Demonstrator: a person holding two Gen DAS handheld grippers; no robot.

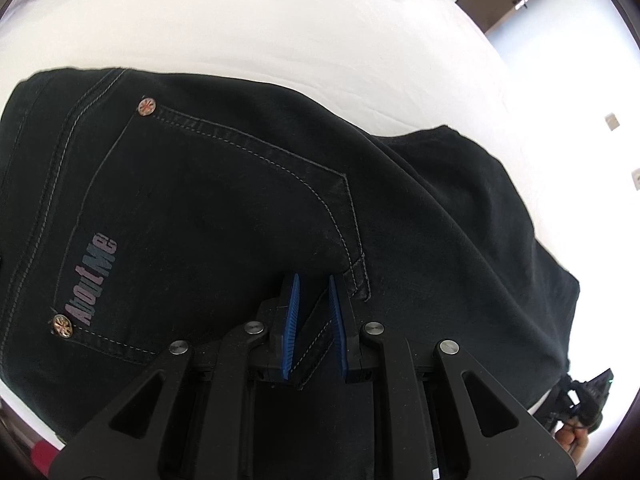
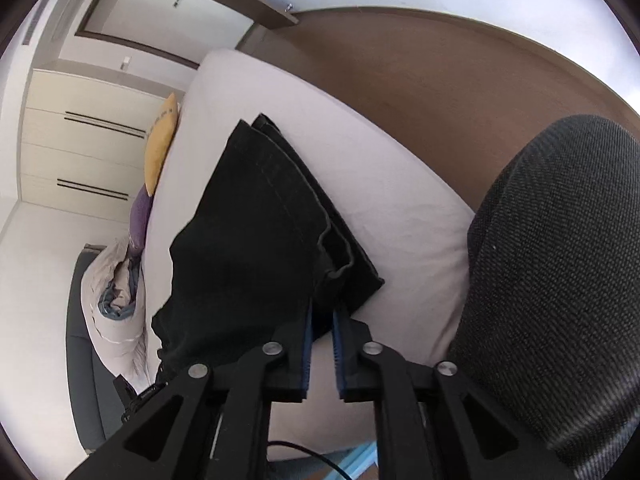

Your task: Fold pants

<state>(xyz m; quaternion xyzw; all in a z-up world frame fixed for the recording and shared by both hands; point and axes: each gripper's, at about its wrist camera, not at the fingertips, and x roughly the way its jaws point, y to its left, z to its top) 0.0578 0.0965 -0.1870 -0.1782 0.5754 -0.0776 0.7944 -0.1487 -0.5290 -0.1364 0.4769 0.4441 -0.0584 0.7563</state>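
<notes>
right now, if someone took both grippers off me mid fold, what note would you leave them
Left gripper: shut on a fold of the black pants, just below the back pocket with the printed lettering.
Right gripper: jaws slightly apart at the pants' near edge; pads do not look clamped, so treat it as released.
Pants lie on the white bed, already doubled into layers.
Left: probably release the left grip, smooth the stack, and add a final fold if wanted.

Left tool (image 1: 313,280) pinches black pants (image 1: 240,208) on white bed (image 1: 260,32).
</notes>
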